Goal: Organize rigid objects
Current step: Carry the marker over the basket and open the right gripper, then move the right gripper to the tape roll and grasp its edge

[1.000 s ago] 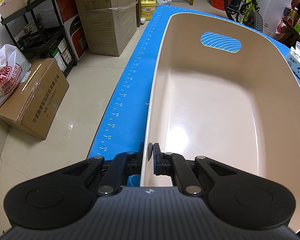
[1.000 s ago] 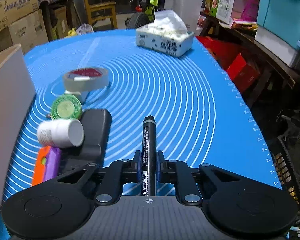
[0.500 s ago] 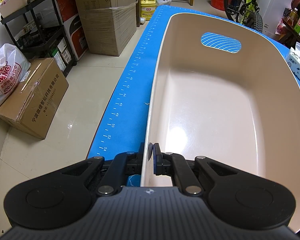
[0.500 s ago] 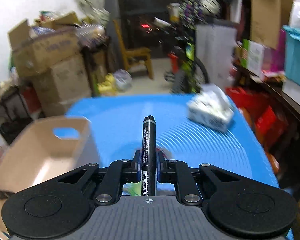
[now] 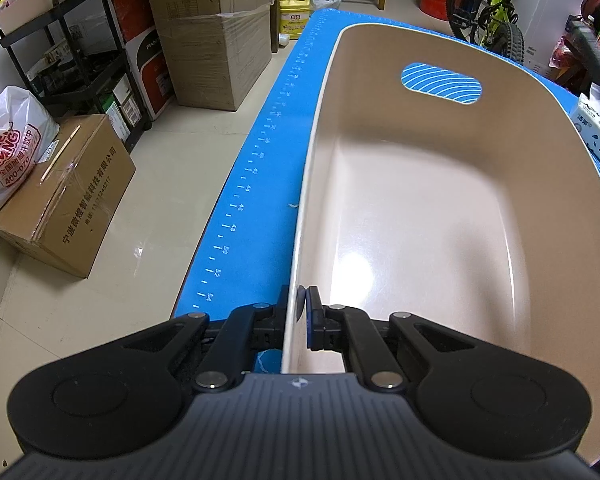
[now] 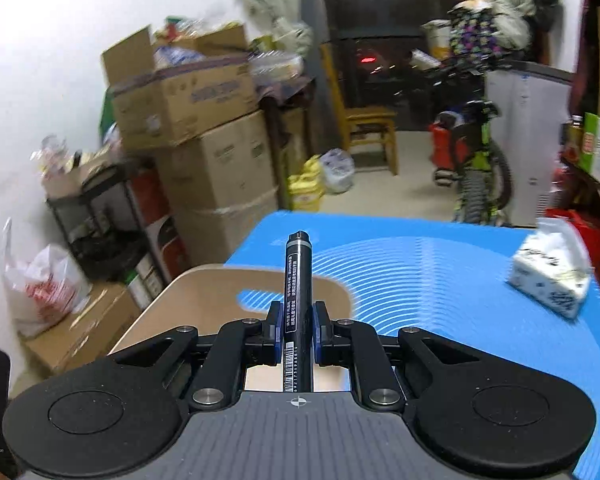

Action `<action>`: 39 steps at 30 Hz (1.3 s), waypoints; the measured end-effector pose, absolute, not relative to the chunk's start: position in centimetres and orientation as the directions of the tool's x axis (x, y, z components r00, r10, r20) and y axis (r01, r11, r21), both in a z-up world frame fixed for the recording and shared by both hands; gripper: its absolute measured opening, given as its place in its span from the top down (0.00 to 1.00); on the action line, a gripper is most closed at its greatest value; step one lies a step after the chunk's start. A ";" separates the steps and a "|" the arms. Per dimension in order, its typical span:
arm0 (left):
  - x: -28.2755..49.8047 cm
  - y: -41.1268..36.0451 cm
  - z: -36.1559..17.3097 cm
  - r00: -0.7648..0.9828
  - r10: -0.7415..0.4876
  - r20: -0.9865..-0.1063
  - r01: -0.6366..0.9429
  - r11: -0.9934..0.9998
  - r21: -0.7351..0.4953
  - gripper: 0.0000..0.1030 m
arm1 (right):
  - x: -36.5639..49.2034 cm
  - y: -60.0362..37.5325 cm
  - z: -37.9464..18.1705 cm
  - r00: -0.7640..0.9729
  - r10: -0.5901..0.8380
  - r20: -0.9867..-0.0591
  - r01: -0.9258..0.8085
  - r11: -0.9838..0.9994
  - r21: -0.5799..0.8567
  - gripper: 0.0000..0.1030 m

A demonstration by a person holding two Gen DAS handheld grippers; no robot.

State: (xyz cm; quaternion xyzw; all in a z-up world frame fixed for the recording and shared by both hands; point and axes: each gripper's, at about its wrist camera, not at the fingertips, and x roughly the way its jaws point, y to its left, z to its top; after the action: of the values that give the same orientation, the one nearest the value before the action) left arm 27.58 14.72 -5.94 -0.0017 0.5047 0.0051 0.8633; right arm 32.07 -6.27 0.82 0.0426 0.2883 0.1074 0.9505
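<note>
My right tool [image 6: 297, 326] is clamped on a black marker [image 6: 298, 280], which stands straight out along the fingers with its cap end forward, barcode end back toward the camera. It is gripped low on the barrel, so most of the length overhangs in front. Beyond its tip I see the near end of the beige bin [image 6: 204, 292] with its cut-out handle, sitting on the blue mat [image 6: 440, 280] that covers the surface; the marker looks to be above the bin's edge rather than inside it, though I cannot judge the height.

My left tool [image 5: 296, 314] is closed on the bin's rim [image 5: 300, 216], one finger outside the wall and one inside, holding it steady. The bin floor shows nothing in it from this view.

I judge the step in hand to be carrying the marker over and releasing it into the bin. Risks from here: the right view is smeared, so I am moving fast, and a long overhang can swing or slip in the pads. Opening too early would drop it on the mat, where a round barrel rolls. Coming in low could knock the marker's tip against the wall and shove the bin against my left grip. A tissue box [image 6: 552, 272] lies well off to the right, clear of the path.
</note>
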 end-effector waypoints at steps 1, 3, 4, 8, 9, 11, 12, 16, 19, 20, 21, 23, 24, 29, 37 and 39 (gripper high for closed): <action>27.6 14.7 -6.0 0.490 0.008 -0.872 -0.010 1.000 0.003 0.93 | 32.4 -5.4 0.4 0.797 0.240 -0.554 -0.196 0.971 0.137 0.76; 27.6 14.6 -6.0 0.489 0.007 -0.872 -0.008 1.000 0.004 0.93 | 32.9 -3.8 -0.5 0.770 0.256 -0.584 -0.226 0.966 0.125 0.76; 27.6 14.6 -6.0 0.489 0.006 -0.872 -0.008 1.000 0.003 0.93 | 33.2 -3.0 -1.0 0.754 0.261 -0.602 -0.240 0.964 0.117 0.76; 27.6 14.7 -6.1 0.490 0.001 -0.872 -0.004 1.000 -0.001 0.93 | 33.8 -0.4 -2.9 0.699 0.276 -0.659 -0.280 0.955 0.103 0.76; 27.7 14.7 -6.1 0.489 0.000 -0.872 -0.003 1.000 -0.002 0.93 | 34.0 0.1 -3.3 0.688 0.275 -0.672 -0.286 0.953 0.098 0.76; 27.7 14.7 -6.2 0.489 -0.002 -0.872 -0.001 1.000 -0.003 0.93 | 34.3 1.2 -4.1 0.662 0.271 -0.699 -0.297 0.951 0.087 0.76; 27.7 14.7 -6.2 0.489 -0.003 -0.872 0.000 1.000 -0.003 0.93 | 34.6 1.6 -4.5 0.646 0.266 -0.715 -0.304 0.949 0.079 0.76; 27.7 14.8 -6.2 0.489 -0.005 -0.872 0.002 1.000 -0.005 0.93 | 35.5 2.7 -6.1 0.572 0.242 -0.784 -0.321 0.945 0.058 0.76; 27.7 14.8 -6.2 0.489 -0.005 -0.872 0.001 1.000 -0.005 0.94 | 36.1 3.1 -7.0 0.517 0.220 -0.827 -0.331 0.943 0.044 0.76; 27.7 14.8 -6.3 0.489 -0.005 -0.872 0.002 1.000 -0.005 0.94 | 36.1 3.3 -7.4 0.499 0.214 -0.840 -0.332 0.942 0.042 0.76; 27.7 14.8 -6.2 0.489 -0.005 -0.872 0.001 1.000 -0.005 0.94 | 36.3 3.3 -7.6 0.485 0.208 -0.849 -0.328 0.944 0.044 0.76; 27.7 14.8 -6.2 0.489 -0.004 -0.872 0.001 1.000 -0.004 0.94 | 36.1 3.0 -7.8 0.478 0.209 -0.853 -0.315 0.947 0.055 0.76; 27.7 14.8 -6.2 0.489 -0.004 -0.872 0.001 1.000 -0.004 0.94 | 36.0 2.8 -7.7 0.479 0.215 -0.851 -0.310 0.948 0.065 0.75; 27.7 14.8 -6.2 0.488 -0.003 -0.873 0.002 1.000 -0.002 0.94 | 34.8 1.6 -6.4 0.519 0.250 -0.817 -0.323 0.943 0.083 0.46; 27.7 14.8 -6.2 0.488 -0.002 -0.873 0.002 1.000 -0.002 0.93 | 33.1 -2.2 -2.3 0.634 0.307 -0.710 -0.360 0.930 0.080 0.43; 27.7 14.8 -6.2 0.488 -0.002 -0.873 0.002 1.000 -0.001 0.93 | 33.0 -3.9 -1.2 0.673 0.304 -0.674 -0.352 0.933 0.069 0.43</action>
State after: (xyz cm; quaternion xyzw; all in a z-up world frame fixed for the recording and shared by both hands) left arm 27.66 14.78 -6.25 -0.0002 0.5060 -0.0010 0.8625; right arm 33.00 -3.93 -1.18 -0.0335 0.3620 0.1795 0.9141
